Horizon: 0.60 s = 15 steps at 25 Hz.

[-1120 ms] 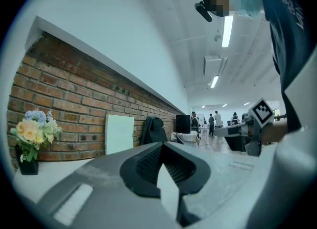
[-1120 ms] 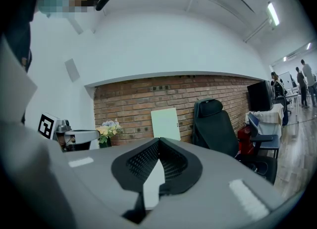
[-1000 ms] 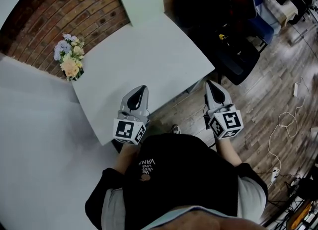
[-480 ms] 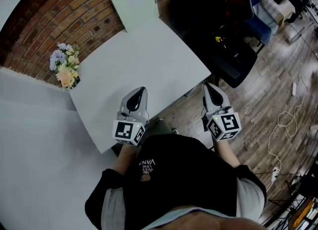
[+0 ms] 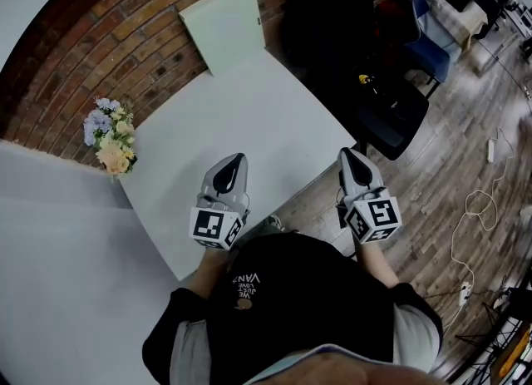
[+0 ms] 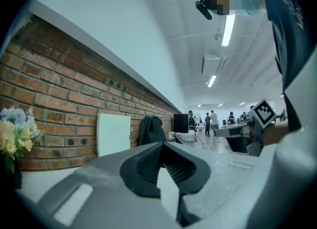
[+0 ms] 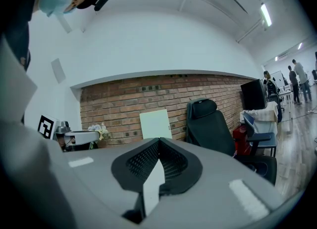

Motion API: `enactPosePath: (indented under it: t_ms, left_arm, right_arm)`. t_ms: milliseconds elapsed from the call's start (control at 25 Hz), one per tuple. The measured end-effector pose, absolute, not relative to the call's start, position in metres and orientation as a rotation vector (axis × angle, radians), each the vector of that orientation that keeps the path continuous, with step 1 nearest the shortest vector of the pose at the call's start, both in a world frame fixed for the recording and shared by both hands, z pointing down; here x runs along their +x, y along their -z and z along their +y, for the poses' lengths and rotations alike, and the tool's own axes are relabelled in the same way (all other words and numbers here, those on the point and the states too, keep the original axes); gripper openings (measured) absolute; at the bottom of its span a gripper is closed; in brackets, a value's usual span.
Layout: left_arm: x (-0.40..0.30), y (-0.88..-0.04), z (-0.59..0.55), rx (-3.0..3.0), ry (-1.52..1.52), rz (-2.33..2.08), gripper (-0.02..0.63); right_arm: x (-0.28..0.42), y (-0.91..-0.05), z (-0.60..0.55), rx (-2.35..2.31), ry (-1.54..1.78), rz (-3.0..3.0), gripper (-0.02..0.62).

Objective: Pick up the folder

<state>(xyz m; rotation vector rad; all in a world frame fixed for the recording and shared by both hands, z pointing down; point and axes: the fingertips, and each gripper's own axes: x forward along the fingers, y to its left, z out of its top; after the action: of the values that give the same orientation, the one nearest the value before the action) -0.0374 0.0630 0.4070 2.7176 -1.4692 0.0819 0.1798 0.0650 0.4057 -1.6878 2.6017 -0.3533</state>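
Holding left gripper [image 5: 238, 160] and right gripper [image 5: 346, 154] out front, both with jaws pressed together, empty.
Looking down at the pale green folder [image 5: 223, 27] — propped upright against the brick wall [image 5: 125, 26] at the tabletop's [image 5: 249, 109] far edge, well apart from both grippers, with flowers [image 5: 110, 135] by the left corner.

Looked like an open-plan office. Landmark was the white table [image 5: 249, 121], set against a brick wall [image 5: 125, 34]. Right of the table stood a black swivel chair [image 7: 210, 124] and a dark monitor [image 7: 253, 94]. Well beyond the table, people [image 6: 210, 120] stood among desks. Strip lights [image 6: 229, 27] ran along the ceiling above; wood-plank floor [image 5: 465, 150] lay beside the table.
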Motion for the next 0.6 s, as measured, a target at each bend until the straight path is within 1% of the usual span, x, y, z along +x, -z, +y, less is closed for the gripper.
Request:
enactPosePath:
  t_ms: [600]
  left_arm:
    - [-0.079,-0.416,0.039,2.721,-0.054,-1.396,0.0]
  right_arm:
    - [0.143,-0.409,0.039,-1.772,0.336,2.549,-0.002]
